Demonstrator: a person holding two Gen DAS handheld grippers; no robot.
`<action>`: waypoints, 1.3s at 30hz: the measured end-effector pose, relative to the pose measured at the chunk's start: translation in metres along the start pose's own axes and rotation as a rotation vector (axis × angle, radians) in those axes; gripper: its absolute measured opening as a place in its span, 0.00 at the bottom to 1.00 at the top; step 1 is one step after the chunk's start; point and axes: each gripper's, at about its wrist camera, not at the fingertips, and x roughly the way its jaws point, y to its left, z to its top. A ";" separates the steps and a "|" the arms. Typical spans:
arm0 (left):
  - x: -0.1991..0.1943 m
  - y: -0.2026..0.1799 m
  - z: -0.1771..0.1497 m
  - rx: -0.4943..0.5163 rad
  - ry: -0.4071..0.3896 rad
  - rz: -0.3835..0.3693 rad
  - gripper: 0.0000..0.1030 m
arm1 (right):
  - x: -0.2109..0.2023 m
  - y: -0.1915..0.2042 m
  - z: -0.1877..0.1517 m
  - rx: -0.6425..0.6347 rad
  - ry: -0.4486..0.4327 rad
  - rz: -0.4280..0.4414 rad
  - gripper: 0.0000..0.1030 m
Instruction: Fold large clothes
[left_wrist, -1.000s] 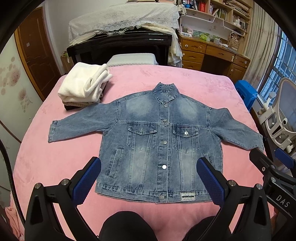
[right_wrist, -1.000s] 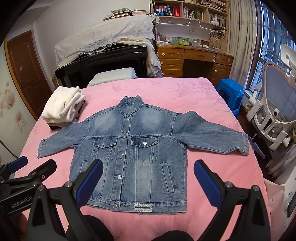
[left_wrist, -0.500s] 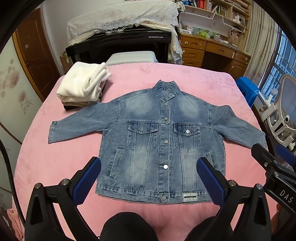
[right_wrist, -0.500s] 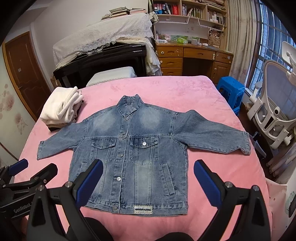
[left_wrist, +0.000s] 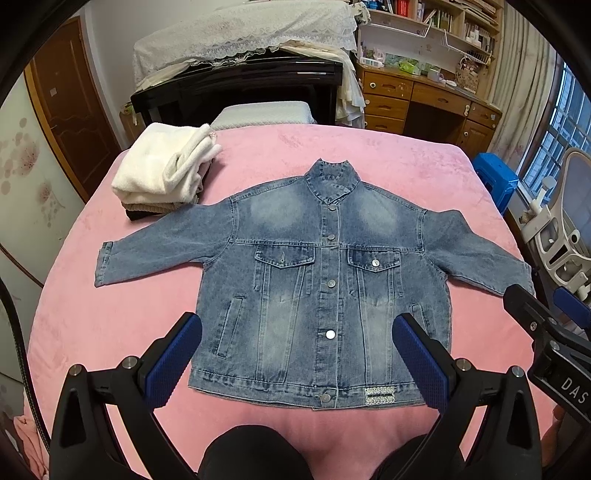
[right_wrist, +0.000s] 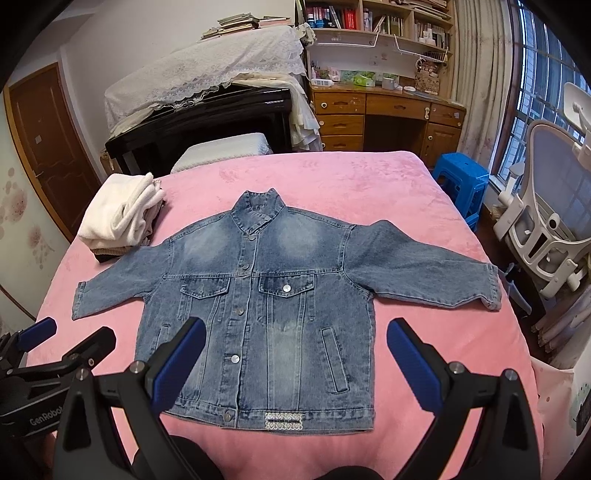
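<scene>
Pink bed (left_wrist: 110, 314) shows denim jacket (left_wrist: 325, 280) unchanged, flat; both grippers' jaws stay wide open, slightly nearer.

Both cams sit on the grippers at the near end of the pink bed (left_wrist: 92, 325), looking down its length toward the far desk (right_wrist: 388, 110). Left wrist view hangs over the near-left hem of the denim jacket (left_wrist: 325, 280), right wrist view over the near-right. Both take in the whole jacket, and each catches the other gripper at its edge.
</scene>
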 end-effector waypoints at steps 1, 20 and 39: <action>0.000 0.000 0.000 0.000 0.000 0.002 0.99 | 0.000 0.000 0.000 0.000 0.001 -0.002 0.96; 0.014 -0.004 0.008 0.003 0.001 0.006 0.99 | 0.004 -0.003 0.006 0.009 0.008 0.002 0.96; 0.029 -0.045 0.028 0.075 -0.022 -0.022 0.99 | 0.028 -0.035 0.010 0.055 0.023 0.002 0.96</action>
